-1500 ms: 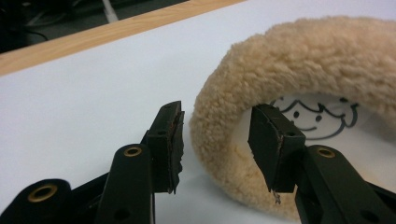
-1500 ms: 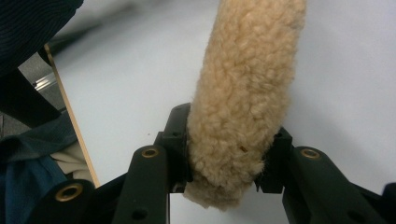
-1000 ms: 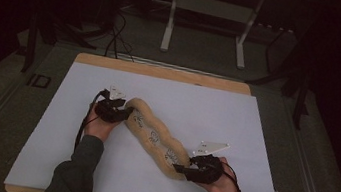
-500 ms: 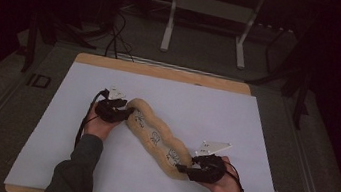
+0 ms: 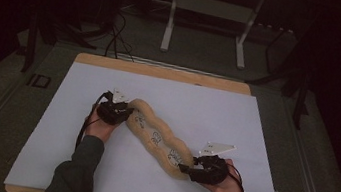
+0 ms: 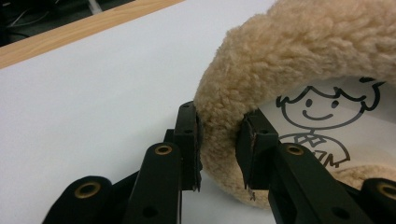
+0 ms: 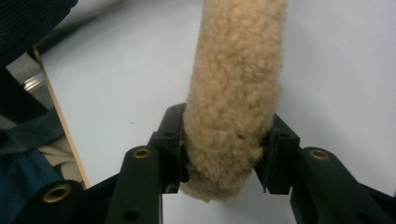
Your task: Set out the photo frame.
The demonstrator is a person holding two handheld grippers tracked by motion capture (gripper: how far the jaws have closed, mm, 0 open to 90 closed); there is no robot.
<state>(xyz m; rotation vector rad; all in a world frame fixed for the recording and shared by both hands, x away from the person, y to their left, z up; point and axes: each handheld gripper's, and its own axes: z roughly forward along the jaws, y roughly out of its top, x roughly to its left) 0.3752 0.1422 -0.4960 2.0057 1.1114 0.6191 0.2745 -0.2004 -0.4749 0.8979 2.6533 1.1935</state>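
Room: dim; the floor and stands beyond the table (image 5: 161, 72) sink into near black.
Sheet: the white sheet (image 5: 206, 111) is the brightest area in the high view, evenly lit from above, without glare.
Shadows: soft and faint beside the plush (image 5: 155, 137).
High view: slightly grainy and soft.
Gripper views: brighter; plush fleece (image 6: 280, 51) sharp, the near jaw arms at the bottom edge blurred.
Right gripper view: sleeve (image 7: 32, 18) at the top left out of focus.

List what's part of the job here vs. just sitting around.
In the job:
- plush strip, fleecy, cartoon prints
- left gripper, jaws pressing its rim
- right gripper, jaws hugging its other end
- white mat under it

Lying about:
- metal stand beyond the table
- floor cables
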